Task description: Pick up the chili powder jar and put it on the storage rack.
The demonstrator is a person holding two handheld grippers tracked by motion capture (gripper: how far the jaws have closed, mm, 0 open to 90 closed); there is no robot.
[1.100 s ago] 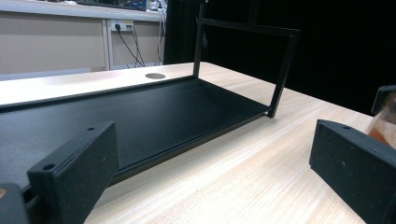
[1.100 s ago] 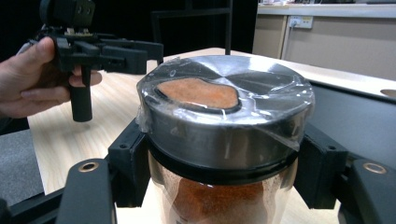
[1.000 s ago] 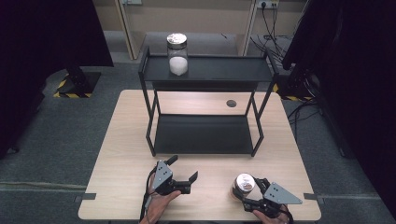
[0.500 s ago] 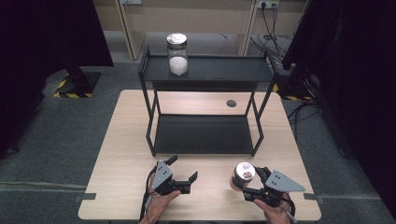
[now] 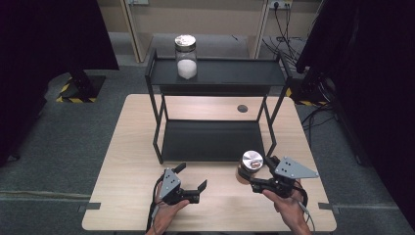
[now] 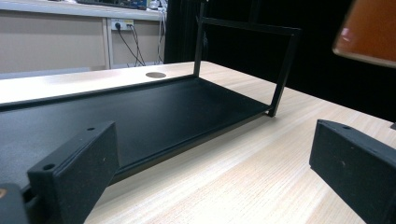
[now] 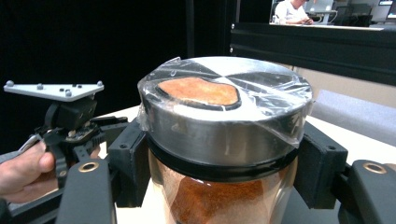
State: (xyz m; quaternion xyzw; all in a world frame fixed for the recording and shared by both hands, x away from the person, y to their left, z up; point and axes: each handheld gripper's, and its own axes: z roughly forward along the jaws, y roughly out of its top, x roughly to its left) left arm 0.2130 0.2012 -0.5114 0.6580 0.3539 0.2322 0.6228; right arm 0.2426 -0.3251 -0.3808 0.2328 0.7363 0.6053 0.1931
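Observation:
A glass jar of orange-brown powder [image 5: 251,163] with a silver, film-wrapped lid hangs above the table's front right, upright. My right gripper [image 5: 247,172] is shut on it just under the lid; the right gripper view shows the jar [image 7: 224,107] between both pads [image 7: 133,158]. In the left gripper view the jar's orange base [image 6: 369,28] floats at the upper right. My left gripper [image 5: 192,176] rests low at the front middle, open with nothing between its jaws, facing the black shelf rack [image 5: 210,139]. A second jar with white powder [image 5: 186,56] stands on the rack's top shelf [image 5: 235,73].
The rack's lower tray [image 6: 116,112] lies flat on the wooden table [image 5: 132,147], with thin black posts at its corners. A round cable hole [image 5: 242,108] sits in the table behind it. Dark curtains flank both sides. The left gripper [image 7: 70,116] and hand show beside the jar.
My right gripper has lifted the orange-powder jar off the table and carried it a little toward the rack. The left gripper has stayed where it was.

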